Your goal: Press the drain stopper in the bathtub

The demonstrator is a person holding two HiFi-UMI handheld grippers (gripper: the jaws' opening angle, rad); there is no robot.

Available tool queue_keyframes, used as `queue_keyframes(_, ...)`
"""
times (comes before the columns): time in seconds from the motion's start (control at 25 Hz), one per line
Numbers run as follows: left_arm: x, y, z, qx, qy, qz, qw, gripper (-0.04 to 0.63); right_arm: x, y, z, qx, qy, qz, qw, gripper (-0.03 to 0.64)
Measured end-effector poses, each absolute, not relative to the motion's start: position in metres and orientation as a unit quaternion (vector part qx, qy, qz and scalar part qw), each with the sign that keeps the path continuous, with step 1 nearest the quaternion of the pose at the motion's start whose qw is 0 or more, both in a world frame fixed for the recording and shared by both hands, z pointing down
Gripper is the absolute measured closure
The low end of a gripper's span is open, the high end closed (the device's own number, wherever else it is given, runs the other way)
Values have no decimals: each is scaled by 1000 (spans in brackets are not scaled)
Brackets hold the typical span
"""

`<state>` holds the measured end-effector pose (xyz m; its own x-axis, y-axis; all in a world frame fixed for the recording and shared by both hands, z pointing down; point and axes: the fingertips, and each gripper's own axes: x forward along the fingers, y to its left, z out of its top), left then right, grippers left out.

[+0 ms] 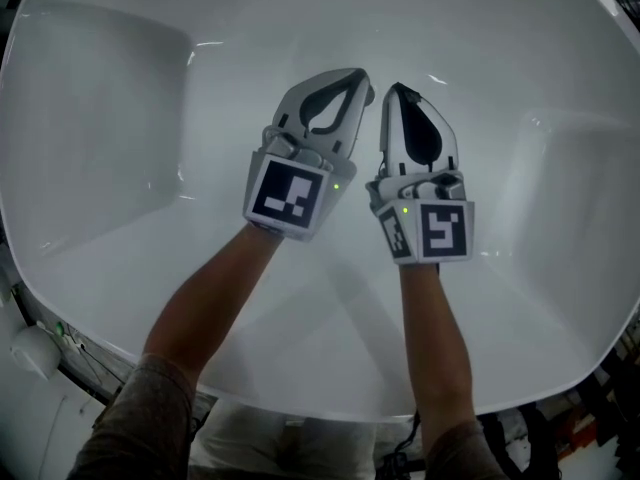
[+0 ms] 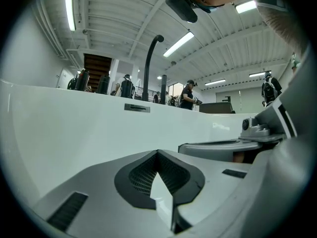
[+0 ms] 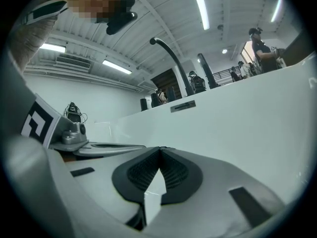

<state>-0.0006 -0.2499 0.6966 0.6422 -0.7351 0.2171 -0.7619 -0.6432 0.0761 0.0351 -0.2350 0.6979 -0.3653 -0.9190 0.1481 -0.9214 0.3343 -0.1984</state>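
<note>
White bathtub (image 1: 120, 118) spreads beneath both tools, its smooth basin wrapping around them on every side. The left gripper (image 1: 362, 86) and the right gripper (image 1: 397, 93) hang side by side over the middle of the basin, their tips leaning toward each other and close, though I cannot tell whether they touch. Each carries its marker cube (image 1: 288, 193) back at the wrist end, with a bare forearm (image 1: 205, 303) behind it. Seen along the left gripper (image 2: 158, 155), its jaws are brought together, ribbed black pads (image 2: 141, 175) meeting at the tip, with only a thin wedge of white tub showing behind the join and nothing caught between them. The right gripper (image 3: 159, 150) is the same: jaws closed on each other, holding nothing. Beyond both sets of jaws rises the far tub wall (image 2: 74, 133), with a dark overflow slot (image 2: 136, 108) just above and ahead of the tips and a curved black spout (image 2: 151, 63) standing past the rim. Further behind that, people (image 2: 188, 93) stand about the hall. The drain stopper does not show in any view, so I cannot say where it sits against the jaws
</note>
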Motion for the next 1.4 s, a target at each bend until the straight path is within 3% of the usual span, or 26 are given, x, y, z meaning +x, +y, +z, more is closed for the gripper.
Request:
queue_keyframes(0.6,20,-275,780,889,-419,126,133,594,56,-238,746,582,-801,142,9,618)
queue_keyframes(1.4,19,-286,960,820,-411,285,277,594,57,-227,784,595,-784,179,2,617)
